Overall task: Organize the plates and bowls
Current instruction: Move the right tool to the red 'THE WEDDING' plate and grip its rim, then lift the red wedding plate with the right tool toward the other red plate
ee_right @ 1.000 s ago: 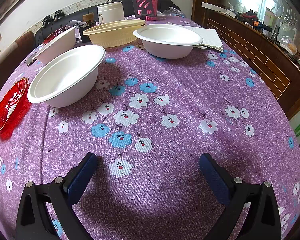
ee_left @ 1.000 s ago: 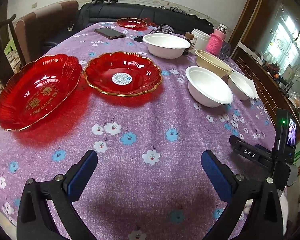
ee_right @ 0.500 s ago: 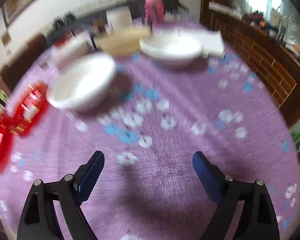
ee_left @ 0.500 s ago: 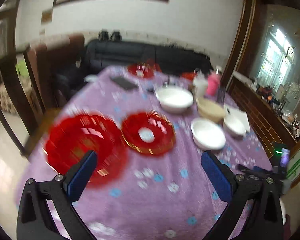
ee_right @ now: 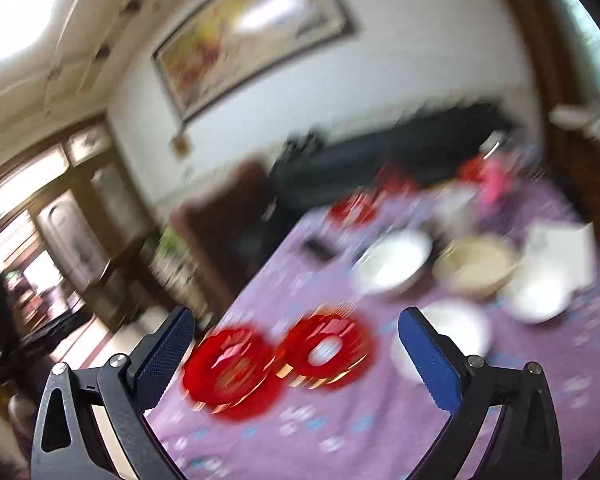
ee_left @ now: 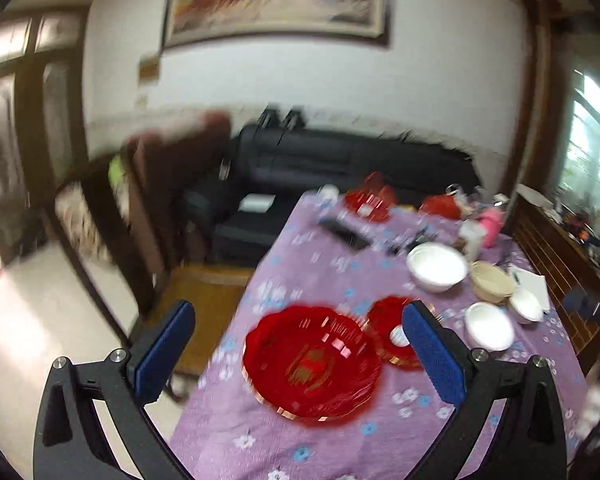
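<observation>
Both hand-held grippers hang above a worktop draped in purple floral cloth, each with jaws spread wide and nothing between them. The left hand-held gripper looks down on a large red plate near the cloth's front edge, with a smaller red plate just beside it, partly hidden by a blue pad. Farther back sit three white bowls and a tan bowl, grouped close together. From the right hand-held gripper, in a badly blurred view, the two red plates lie side by side, with white bowls beyond them. A dark sofa stands behind, beneath a framed painting.
</observation>
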`<state>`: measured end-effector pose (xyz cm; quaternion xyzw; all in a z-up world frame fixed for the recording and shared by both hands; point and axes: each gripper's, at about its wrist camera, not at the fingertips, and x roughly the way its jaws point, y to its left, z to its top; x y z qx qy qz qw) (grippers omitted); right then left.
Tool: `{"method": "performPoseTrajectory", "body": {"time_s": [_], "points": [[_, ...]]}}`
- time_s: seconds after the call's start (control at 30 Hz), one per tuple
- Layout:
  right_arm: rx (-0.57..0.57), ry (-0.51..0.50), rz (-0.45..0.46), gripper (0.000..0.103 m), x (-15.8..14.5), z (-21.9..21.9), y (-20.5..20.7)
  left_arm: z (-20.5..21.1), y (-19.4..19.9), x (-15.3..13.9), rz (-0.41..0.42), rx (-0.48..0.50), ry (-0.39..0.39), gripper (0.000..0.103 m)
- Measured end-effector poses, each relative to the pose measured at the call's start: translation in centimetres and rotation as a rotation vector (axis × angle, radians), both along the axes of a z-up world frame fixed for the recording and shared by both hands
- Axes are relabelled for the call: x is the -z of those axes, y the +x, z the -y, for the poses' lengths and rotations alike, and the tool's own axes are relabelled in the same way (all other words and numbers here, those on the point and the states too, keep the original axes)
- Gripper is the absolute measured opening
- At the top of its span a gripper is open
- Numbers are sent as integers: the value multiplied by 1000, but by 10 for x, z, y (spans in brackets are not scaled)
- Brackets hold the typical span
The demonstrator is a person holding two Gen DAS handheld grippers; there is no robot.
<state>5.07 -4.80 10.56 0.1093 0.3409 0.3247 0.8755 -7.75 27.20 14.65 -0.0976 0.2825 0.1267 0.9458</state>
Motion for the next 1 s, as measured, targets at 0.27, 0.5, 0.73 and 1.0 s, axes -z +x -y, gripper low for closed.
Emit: {"method": "performPoseTrajectory", "body": {"time_s": [0.27, 0.5, 0.73, 1.0], "points": [[-178, -76, -392, 75, 135, -115, 45, -76, 66, 118, -207, -51, -196, 103], [-158, -93, -490, 75, 172, -153, 61, -102, 124, 166, -262, -22, -284, 103], [-120, -130, -502, 75, 183, -166, 65, -101, 162, 198, -354, 33, -330, 68], [-103, -148, -490, 34, 187, -165, 66, -92, 159, 203, -396, 12, -283, 24]]}}
